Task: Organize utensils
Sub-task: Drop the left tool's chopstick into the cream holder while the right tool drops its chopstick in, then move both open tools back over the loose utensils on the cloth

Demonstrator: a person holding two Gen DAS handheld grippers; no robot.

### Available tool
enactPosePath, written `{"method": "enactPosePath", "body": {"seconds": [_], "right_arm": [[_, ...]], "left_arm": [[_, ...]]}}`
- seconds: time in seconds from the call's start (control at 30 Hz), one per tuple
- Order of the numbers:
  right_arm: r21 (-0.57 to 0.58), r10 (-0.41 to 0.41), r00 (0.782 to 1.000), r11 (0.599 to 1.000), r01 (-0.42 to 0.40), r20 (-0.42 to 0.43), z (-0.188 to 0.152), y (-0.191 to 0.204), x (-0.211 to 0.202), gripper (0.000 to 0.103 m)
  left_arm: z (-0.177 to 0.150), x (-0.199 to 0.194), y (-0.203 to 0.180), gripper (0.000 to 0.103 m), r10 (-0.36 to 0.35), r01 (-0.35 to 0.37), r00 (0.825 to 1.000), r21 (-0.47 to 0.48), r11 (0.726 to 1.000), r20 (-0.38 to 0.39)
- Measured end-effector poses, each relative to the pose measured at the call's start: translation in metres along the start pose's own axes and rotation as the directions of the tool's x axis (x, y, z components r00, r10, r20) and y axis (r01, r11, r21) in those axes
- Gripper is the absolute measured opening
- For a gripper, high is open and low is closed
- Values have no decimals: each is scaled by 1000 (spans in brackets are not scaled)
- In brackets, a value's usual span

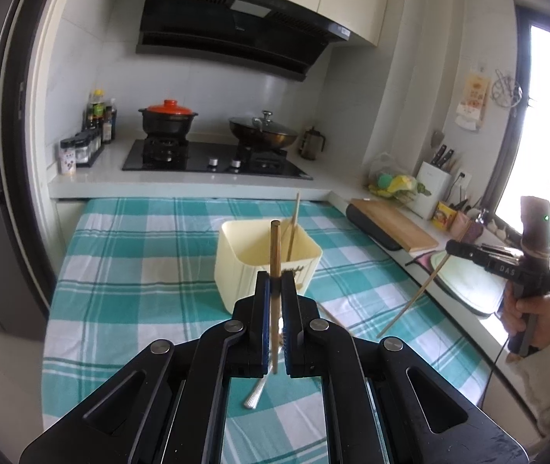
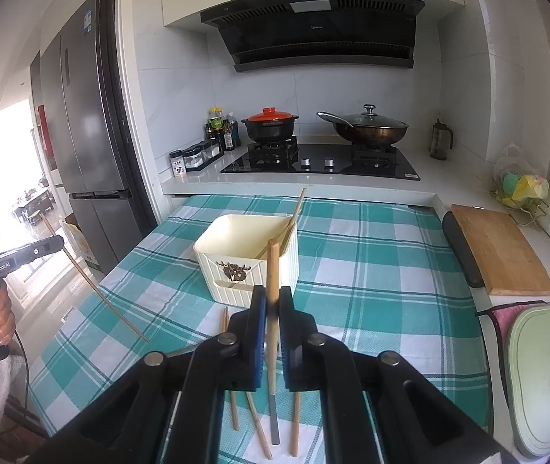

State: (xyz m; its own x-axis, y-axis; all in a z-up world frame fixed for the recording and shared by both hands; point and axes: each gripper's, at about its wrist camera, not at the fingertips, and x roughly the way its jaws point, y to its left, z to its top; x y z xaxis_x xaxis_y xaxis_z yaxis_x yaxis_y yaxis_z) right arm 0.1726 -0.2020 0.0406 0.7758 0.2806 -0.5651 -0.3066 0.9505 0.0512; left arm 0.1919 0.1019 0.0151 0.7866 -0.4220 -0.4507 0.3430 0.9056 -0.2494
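Both tools are clamped on chopsticks: left tool (image 1: 275,284) and right tool (image 2: 271,301); tip each chopstick (image 1: 275,255) over the cream bin (image 1: 236,266) at mid-frame, then release.

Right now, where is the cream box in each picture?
Left wrist view: the box sits at centre on the checked cloth, just past the left gripper.
Right wrist view: box centre-left, beyond the right gripper.
Shared landmark: the red-lidded pot.
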Motion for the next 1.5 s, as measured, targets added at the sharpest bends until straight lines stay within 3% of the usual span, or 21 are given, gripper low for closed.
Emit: {"method": "enactPosePath", "body": {"seconds": [0.27,0.4,0.5,0.57,0.63,0.7,0.8,0.9,0.93,1.0,1.07,1.13,1.2,1.33,1.4,1.5], "right_arm": [[66,-4,997,998,-1,72,65,-5,32,7],[91,-19,978,996,0,210,100,3,43,7],[77,-37,963,997,17,266,114,12,67,7],[80,-36,976,997,20,214,117,13,98,7],[97,-1,995,995,-9,103,116,11,135,7],[105,4,1000,994,-1,-22,111,9,173,7],[127,33,984,992,-11,-175,97,3,220,8],[150,49,976,989,-16,-214,86,0,237,13],[161,60,976,987,-27,-208,84,-2,235,18],[176,79,980,983,-46,-183,80,-4,225,38],[151,72,983,987,-46,-171,75,-4,210,38],[97,38,983,995,-20,-181,65,-4,193,40],[37,-1,980,999,8,-201,45,-5,173,50],[-74,-71,971,996,56,-230,-26,-15,134,54],[-116,-145,959,986,120,-243,-70,-26,121,54],[-78,-228,928,974,215,-295,-127,-52,111,54]], "left_arm": [[76,25,-5,3,-5,6,995,-5,1000,95],[105,55,-18,3,76,-88,982,62,994,171],[110,93,-16,3,105,-115,985,67,991,134],[107,123,-9,3,107,-110,992,46,993,60],[102,152,1,3,112,-111,993,26,993,-25],[93,178,10,3,112,-112,988,8,994,-110],[81,209,15,4,108,-112,972,-7,994,-208],[71,223,18,9,122,-137,959,-41,990,-256],[68,223,20,14,104,-125,959,-65,990,-264],[61,215,21,49,86,-115,961,-98,989,-262],[56,200,20,64,104,-127,964,-81,989,-245],[43,178,18,70,118,-132,963,-42,990,-241],[24,156,15,78,130,-136,961,-6,991,-245],[-37,115,11,91,200,-196,947,44,980,-252],[-71,107,15,92,249,-250,929,34,968,-272],[-115,106,26,92,314,-335,892,-9,942,-325]]}}
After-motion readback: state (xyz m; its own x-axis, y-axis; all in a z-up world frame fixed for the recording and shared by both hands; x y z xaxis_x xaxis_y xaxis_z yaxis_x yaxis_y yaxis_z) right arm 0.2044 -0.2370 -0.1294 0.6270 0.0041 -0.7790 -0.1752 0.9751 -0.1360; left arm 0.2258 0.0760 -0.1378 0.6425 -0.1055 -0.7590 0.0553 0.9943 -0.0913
